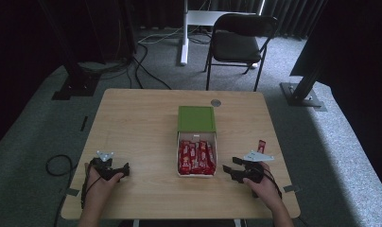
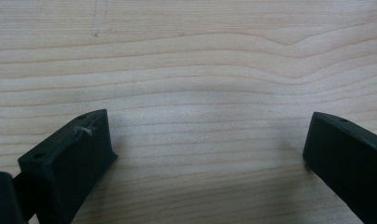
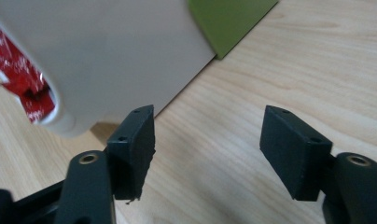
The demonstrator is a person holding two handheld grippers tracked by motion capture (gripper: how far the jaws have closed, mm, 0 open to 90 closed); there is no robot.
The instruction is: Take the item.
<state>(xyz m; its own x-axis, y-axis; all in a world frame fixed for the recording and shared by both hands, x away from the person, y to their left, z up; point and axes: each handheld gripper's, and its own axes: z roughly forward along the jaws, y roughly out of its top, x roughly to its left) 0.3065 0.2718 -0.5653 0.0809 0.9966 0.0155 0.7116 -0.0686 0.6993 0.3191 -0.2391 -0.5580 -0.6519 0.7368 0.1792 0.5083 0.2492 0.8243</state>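
Note:
A white box point(image 1: 196, 174) packed with several red packets point(image 1: 197, 157) sits at the middle of the wooden table point(image 1: 137, 123), and its green lid point(image 1: 196, 118) lies just behind it. One loose red packet point(image 1: 261, 145) lies to the right of the box. My right gripper point(image 1: 230, 164) rests on the table right of the box, jaws pointing toward it, open with nothing between them. In the right gripper view the box wall point(image 3: 107, 51), red packets point(image 3: 18, 70) and green lid point(image 3: 228, 18) lie just beyond my open gripper point(image 3: 207, 112). My left gripper point(image 1: 126, 171) lies near the front left, open over bare wood point(image 2: 209, 116).
A small round grey disc point(image 1: 215, 102) is set in the table behind the lid. Beyond the table stand a black folding chair point(image 1: 238, 42) and a white stand point(image 1: 184, 33), with cables on the grey carpet.

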